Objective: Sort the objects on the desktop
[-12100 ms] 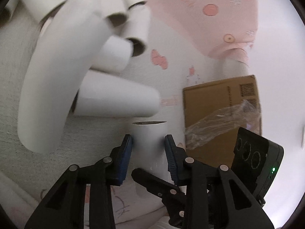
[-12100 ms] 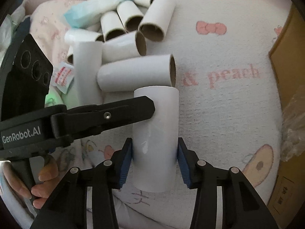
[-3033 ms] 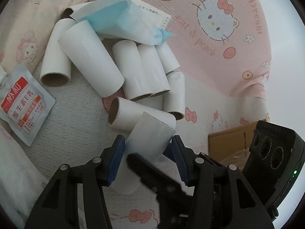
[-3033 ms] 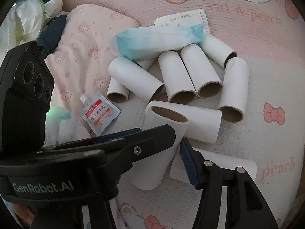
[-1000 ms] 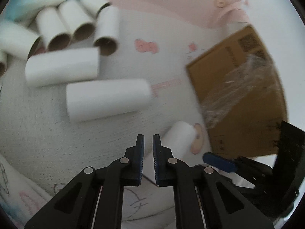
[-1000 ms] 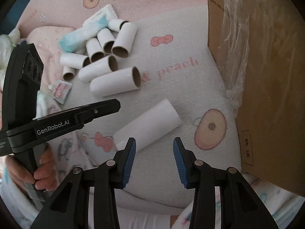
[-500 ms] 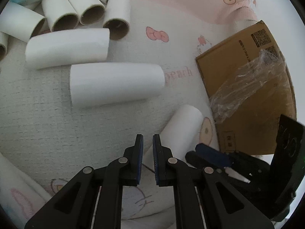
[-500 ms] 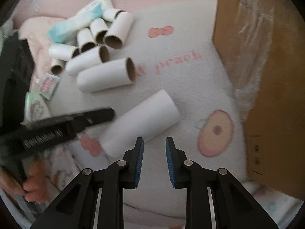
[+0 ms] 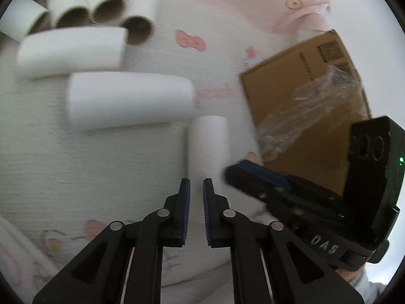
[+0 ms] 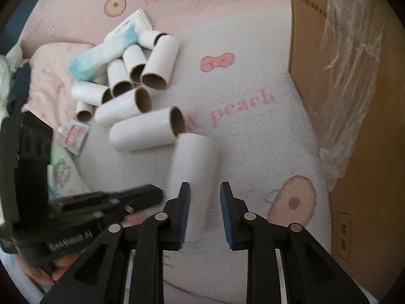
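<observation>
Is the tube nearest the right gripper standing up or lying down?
Lying down: the nearest tube rests lengthwise on the mat, its near end between the open right gripper fingers.

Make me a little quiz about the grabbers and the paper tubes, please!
1. True or false: the left gripper is holding something.
2. What is the brown thing at the right edge of the right wrist view? A) box B) bowl C) shoe
3. Fill in: the nearest tube lies just in front of the right gripper, whose jaws are ____.

Key: 1 false, it is shut and empty. 2 A. 3 open.
</observation>
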### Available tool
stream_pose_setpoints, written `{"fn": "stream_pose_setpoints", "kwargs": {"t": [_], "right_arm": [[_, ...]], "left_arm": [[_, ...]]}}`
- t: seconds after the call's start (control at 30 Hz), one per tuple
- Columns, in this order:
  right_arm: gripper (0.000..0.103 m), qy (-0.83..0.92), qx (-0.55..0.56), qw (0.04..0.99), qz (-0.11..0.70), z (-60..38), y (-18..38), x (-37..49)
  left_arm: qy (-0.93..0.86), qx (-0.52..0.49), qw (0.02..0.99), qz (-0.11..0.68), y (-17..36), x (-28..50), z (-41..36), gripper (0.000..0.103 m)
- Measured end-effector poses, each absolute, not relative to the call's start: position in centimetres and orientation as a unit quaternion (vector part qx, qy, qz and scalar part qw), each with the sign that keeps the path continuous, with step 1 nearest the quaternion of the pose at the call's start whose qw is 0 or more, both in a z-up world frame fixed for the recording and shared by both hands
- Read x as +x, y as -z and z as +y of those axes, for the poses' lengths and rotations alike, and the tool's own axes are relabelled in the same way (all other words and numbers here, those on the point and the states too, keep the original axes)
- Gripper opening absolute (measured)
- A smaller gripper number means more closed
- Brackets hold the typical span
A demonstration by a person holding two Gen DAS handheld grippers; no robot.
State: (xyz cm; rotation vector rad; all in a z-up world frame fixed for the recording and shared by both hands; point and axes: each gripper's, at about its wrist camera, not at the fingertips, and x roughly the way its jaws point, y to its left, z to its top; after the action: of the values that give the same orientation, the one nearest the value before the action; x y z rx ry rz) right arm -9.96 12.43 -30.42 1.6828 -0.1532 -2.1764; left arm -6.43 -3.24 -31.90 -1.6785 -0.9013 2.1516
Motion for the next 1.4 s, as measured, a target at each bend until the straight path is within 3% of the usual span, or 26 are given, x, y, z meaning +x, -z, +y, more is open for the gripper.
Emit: {"fn": "stream_pose_setpoints", "kwargs": {"t": [0.23, 0.43, 0.5, 0.63, 0.87, 1.13, 1.4], "right_arm": [[0.021, 0.773, 0.605, 0.184, -0.046, 12.3, 30.5, -9.6], [0.022, 0.769, 0.614, 0.174, -0.04, 12.7, 30.4, -9.0], [0.029, 0.766, 0.616, 0.178, -0.044, 12.6, 30.6, -8.8], [0.04, 0.764, 0.618, 0.178, -0.05, 12.3, 31.3, -8.9], [0.04, 0.744, 0.633, 0.189, -0.101, 12.2, 32.6, -9.7], [0.041, 0.728, 0.642, 0.184, -0.156, 12.7, 34.5, -11.0], [0.041, 0.761, 0.605, 0.202, -0.117, 11.6, 31.8, -10.3]], "left_arm": [[-0.738, -0.58, 0.099, -0.33, 32.5, -6.4, -4.3, 0.03], [-0.721, -0.562, 0.128, -0.385, 32.2, -6.8, -5.5, 0.039], [-0.717, -0.567, 0.134, -0.382, 32.3, -7.4, -5.2, 0.041], [-0.711, -0.575, 0.146, -0.378, 32.6, -8.7, -4.5, 0.041], [-0.711, -0.582, 0.15, -0.365, 33.2, -9.9, -3.6, 0.041], [-0.705, -0.562, 0.152, -0.405, 34.1, -9.8, -4.7, 0.042], [-0.734, -0.522, 0.163, -0.401, 30.3, -9.4, -5.4, 0.042]]}}
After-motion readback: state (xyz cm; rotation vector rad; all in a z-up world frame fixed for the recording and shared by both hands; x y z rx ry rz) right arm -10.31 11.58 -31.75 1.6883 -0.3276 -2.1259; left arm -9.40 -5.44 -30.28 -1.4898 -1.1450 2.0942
